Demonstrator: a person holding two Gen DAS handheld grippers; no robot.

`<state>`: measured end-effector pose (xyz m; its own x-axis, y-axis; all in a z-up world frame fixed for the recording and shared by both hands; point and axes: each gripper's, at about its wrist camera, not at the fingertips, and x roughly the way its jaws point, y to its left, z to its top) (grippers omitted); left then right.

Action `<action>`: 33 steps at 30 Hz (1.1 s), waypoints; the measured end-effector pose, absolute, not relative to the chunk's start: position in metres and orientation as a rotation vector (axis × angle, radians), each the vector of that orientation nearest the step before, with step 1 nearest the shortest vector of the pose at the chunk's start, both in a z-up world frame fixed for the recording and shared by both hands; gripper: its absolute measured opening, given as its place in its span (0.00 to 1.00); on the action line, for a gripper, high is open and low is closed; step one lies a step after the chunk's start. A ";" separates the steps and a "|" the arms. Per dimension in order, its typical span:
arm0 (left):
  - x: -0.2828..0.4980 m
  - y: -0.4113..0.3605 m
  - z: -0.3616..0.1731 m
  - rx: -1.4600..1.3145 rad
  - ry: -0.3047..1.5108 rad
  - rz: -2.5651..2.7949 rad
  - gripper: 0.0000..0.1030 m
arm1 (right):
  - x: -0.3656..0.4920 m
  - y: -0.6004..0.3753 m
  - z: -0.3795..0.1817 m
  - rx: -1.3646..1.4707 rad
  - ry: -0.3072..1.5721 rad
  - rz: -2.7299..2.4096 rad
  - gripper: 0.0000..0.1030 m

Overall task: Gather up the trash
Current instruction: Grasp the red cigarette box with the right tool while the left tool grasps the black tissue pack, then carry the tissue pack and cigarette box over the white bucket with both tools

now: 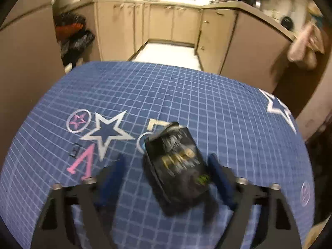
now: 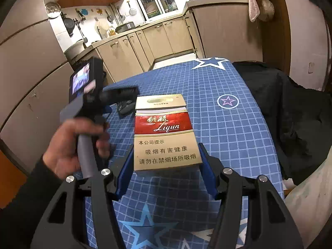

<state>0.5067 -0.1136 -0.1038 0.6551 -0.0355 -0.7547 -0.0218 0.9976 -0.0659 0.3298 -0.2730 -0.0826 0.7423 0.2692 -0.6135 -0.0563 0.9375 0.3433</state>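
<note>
A black cigarette pack [image 1: 176, 161] with gold lettering stands tilted on the blue checked tablecloth [image 1: 207, 103], blurred. My left gripper [image 1: 168, 159] is around it. The pack leans toward the right finger, and cloth shows between it and the left finger [image 1: 113, 174], so the jaws stand open. In the right wrist view a gold and red Liqun cigarette pack [image 2: 166, 132] sits between the blue pads of my right gripper [image 2: 166, 147], which is shut on its two sides. A hand [image 2: 66, 145] holds the left gripper's handle at the left, with the black pack [image 2: 125, 108] beyond it.
A black garment [image 2: 280, 114] lies over the table's right side. Beige kitchen cabinets [image 1: 161, 22] stand past the table's far edge, across a strip of pale floor [image 1: 168, 51]. Dark bags [image 1: 72, 37] are piled at the left.
</note>
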 end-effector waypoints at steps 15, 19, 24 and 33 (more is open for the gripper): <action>0.376 -0.055 -0.076 -0.082 0.796 -0.273 0.35 | 0.300 -0.259 -0.066 0.281 0.662 0.188 0.53; 0.342 -0.064 -0.068 0.026 0.732 -0.234 0.35 | 0.292 -0.244 -0.070 0.271 0.676 0.210 0.53; 0.319 -0.076 -0.053 0.080 0.688 -0.229 0.35 | 0.277 -0.242 -0.060 0.255 0.660 0.202 0.53; 0.283 -0.115 -0.005 0.154 0.544 -0.261 0.35 | 0.223 -0.287 -0.005 0.227 0.500 0.073 0.53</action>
<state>0.2828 -0.1152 -0.0053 0.8240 -0.2034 -0.5287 0.2847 0.9556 0.0760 0.2230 -0.2871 -0.0046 0.8755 0.1242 -0.4671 -0.0136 0.9723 0.2331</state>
